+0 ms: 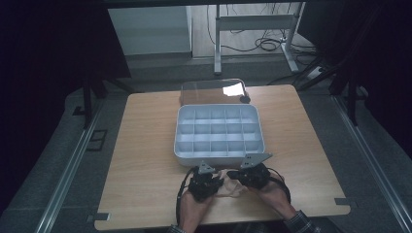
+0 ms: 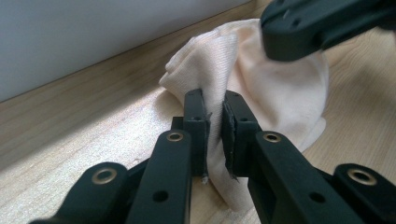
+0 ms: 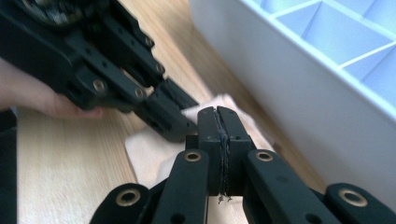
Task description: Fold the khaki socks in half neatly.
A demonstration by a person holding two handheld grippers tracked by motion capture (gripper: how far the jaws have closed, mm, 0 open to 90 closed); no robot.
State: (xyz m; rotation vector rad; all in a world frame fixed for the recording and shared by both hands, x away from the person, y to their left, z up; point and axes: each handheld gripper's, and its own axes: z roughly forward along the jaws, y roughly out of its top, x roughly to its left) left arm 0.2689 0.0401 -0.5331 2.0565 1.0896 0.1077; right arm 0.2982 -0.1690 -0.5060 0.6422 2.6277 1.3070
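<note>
On a pale wooden worktop (image 1: pixel 145 145), the left gripper (image 2: pixel 215 122) pinches a peach knitted cloth (image 2: pixel 275 88) between its fingers; the right gripper (image 3: pixel 218 122) has its fingers pressed together beside a white compartment box (image 1: pixel 218 130).

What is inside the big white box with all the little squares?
The white box is split into many small compartments, and every one that shows looks empty. Its near wall hides the floors of the front row. A clear lid lies on the table behind it.

No readable text, label, brand, number or sign anywhere: none on grippers, cloth, compartment box or table.
</note>
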